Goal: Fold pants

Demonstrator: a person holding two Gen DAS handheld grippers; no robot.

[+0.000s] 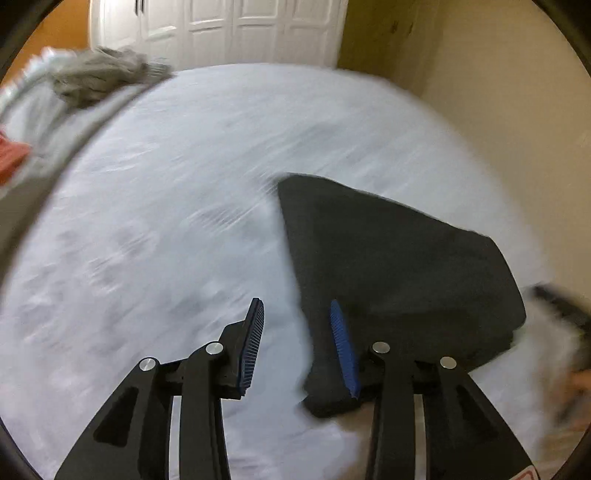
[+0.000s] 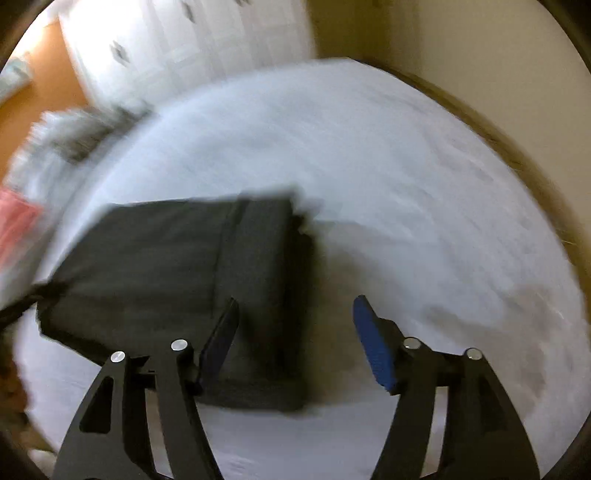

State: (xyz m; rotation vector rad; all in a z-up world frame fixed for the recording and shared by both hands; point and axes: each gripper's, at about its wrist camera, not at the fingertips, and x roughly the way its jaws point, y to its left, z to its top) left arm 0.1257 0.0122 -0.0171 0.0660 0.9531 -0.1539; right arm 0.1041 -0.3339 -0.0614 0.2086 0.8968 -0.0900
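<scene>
The dark grey pants [image 1: 399, 273] lie folded into a compact stack on the white bed sheet [image 1: 184, 203]. My left gripper [image 1: 297, 310] is open and empty, hovering above the stack's left edge. In the right wrist view the pants [image 2: 177, 273] lie left of centre. My right gripper [image 2: 295, 306] is open and empty above the stack's right edge. Both views are motion-blurred.
A pile of grey clothes [image 1: 96, 81] and a red garment [image 1: 11, 155] lie at the bed's far left. White closet doors [image 1: 229, 29] stand beyond the bed. A beige wall [image 1: 498, 110] and a wooden bed edge [image 2: 517, 155] run along the right.
</scene>
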